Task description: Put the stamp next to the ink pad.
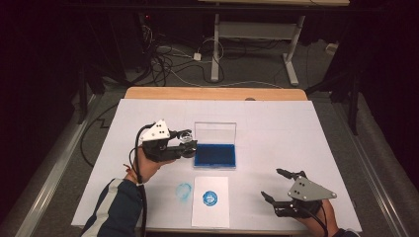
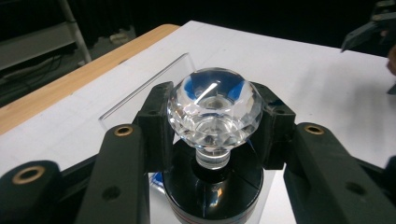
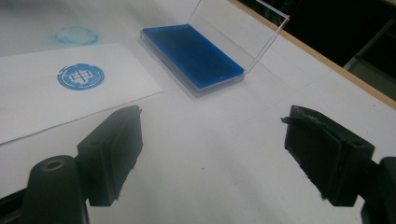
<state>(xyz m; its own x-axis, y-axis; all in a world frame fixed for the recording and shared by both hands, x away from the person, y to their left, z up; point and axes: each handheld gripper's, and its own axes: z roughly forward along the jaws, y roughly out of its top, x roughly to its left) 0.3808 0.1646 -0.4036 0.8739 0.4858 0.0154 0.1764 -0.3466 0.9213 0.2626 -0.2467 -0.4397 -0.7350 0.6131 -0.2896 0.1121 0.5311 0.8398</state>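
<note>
My left gripper (image 1: 187,143) is shut on a stamp with a clear faceted crystal knob (image 2: 215,109) and a black round base (image 2: 212,193). It holds the stamp at the left edge of the blue ink pad (image 1: 215,154), whose clear lid (image 1: 215,132) stands open behind it. A white sheet of paper (image 1: 211,201) near the front edge bears a round blue stamp print (image 1: 211,198). My right gripper (image 1: 273,183) rests at the front right, open, with nothing between its pads (image 3: 116,149). The ink pad (image 3: 191,53) and the stamp print (image 3: 80,76) lie ahead of it.
A faint blue smudge (image 1: 184,190) marks the white table cover (image 1: 276,128) left of the paper. The wooden table edge (image 1: 212,93) runs along the back. Cables and a metal frame (image 1: 252,44) lie on the floor beyond.
</note>
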